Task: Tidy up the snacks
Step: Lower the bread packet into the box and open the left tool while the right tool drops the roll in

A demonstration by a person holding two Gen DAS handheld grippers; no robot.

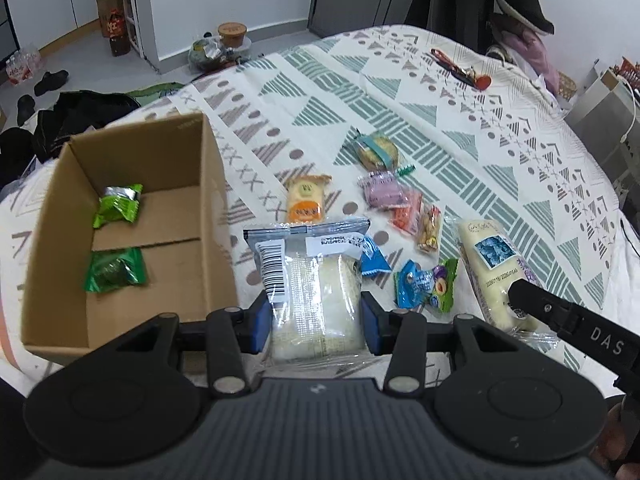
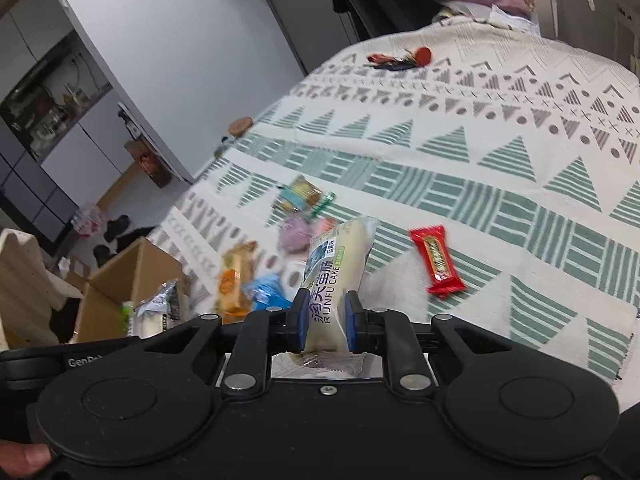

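left gripper (image 1: 316,316) clamped white cake pack (image 1: 312,300) | right gripper (image 2: 324,320) clamped long cake roll (image 2: 340,264) | cardboard box (image 1: 208,184) left, two green packets inside

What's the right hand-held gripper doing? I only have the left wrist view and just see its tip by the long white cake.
Observer: The right hand-held gripper is shut on the long cake, pads clamped near one end.
Operator: Any snacks past it that I'm missing?
Observer: Yes. One red wrapped snack lies on the patterned cloth to the right of the cake, apart from it.
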